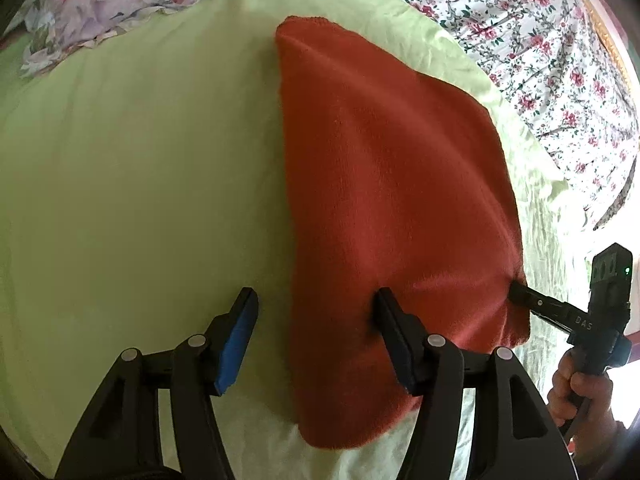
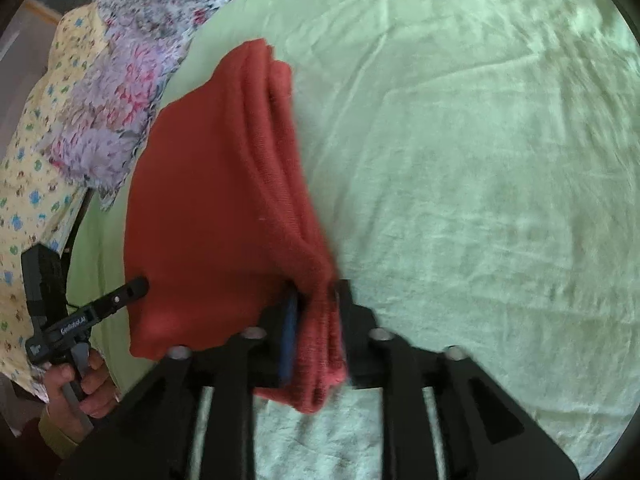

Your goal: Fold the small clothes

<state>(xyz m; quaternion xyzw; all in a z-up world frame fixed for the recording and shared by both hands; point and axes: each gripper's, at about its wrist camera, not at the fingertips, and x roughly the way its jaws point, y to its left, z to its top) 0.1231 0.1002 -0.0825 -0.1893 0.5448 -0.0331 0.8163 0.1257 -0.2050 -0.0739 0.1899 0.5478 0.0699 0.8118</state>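
Note:
A rust-red knitted cloth (image 1: 392, 184) lies folded on the pale green sheet (image 1: 140, 168). My left gripper (image 1: 315, 294) stands open astride the cloth's left edge. Its blue-padded finger (image 1: 236, 340) is over the sheet, and its other finger (image 1: 394, 332) rests on the cloth. In the right wrist view the cloth (image 2: 208, 200) shows several stacked layers along its right edge. My right gripper (image 2: 316, 292) is partly open at the near right corner, with that layered edge between its fingers. In the left wrist view the right gripper (image 1: 516, 290) reaches the puckered corner, with a hand (image 1: 580, 392) on its handle.
Flowered bedding (image 1: 540, 60) lies beyond the green sheet at the back and right, and a ruffled floral pillow (image 1: 100, 4) sits at the back left. A person in a yellow patterned garment (image 2: 36, 160) stands at the left of the right wrist view. Wrinkled sheet (image 2: 480, 200) spreads to the right.

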